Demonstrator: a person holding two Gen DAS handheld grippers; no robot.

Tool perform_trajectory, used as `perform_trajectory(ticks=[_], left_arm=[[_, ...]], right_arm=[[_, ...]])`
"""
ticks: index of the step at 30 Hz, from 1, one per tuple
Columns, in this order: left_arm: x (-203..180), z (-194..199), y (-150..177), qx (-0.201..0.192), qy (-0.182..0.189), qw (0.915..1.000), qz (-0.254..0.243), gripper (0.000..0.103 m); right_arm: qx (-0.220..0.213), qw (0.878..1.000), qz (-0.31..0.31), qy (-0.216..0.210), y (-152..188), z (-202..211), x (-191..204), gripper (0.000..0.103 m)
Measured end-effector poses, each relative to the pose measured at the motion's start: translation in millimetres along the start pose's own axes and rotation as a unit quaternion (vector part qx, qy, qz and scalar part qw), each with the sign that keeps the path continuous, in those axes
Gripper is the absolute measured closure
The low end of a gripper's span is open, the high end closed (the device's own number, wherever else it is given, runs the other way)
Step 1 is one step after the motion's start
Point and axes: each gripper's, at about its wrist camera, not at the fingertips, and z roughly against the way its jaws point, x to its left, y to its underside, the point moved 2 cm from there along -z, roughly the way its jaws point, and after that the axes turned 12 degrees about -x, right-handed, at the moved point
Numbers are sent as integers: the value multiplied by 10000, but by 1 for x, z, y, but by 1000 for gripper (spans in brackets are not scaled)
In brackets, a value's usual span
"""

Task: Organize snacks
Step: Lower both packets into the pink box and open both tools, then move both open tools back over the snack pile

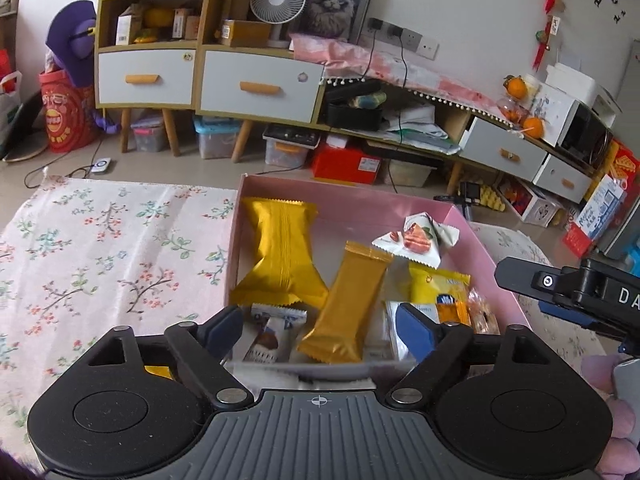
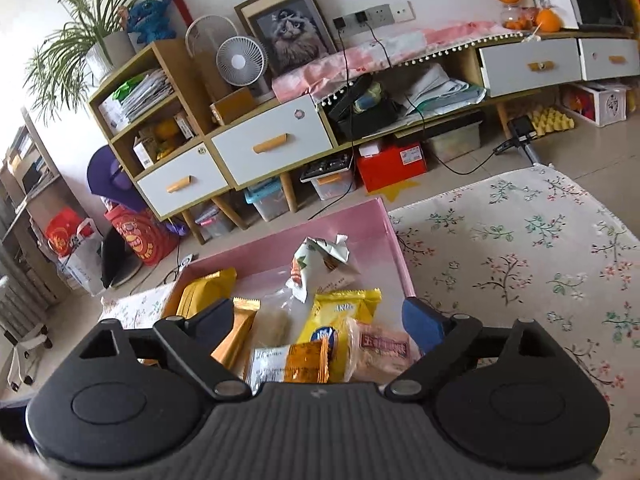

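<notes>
A pink box (image 1: 472, 216) sits on a floral tablecloth (image 1: 100, 248), filling the centre of both wrist views, with wrapped snacks loose inside; the left gripper (image 1: 320, 330) hovers at the box's near edge, fingers spread wide and gripping nothing; between them lies a slim gold bar wrapper (image 1: 348, 304), its long axis running up the frame, slightly tilted right; a larger gold pouch (image 1: 280, 256) lies up and to the left; the right gripper (image 2: 316, 326) is likewise wide open and empty above a yellow packet (image 2: 344, 312); the left looks nearer the bar.
</notes>
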Motion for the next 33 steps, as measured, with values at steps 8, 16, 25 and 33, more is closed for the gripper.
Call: perform_trajectory(ticks=[8,16,25,33], left_arm=[[7,36,8,52,-106,9997,-235,9],[30,67,16,61,-397,9973,-622,5],[65,87,33,86,-469,9957,-799,4],[74,80,51,173,-279,9952,-921,4]], right_arm=[[179,9975,667,127,9,21,12,2],[357,9893,1402,186,26,40,22,0],[609,9659,2513,-113,55,57,33,0],[816,9679,2371,-174,63,53,32,0]])
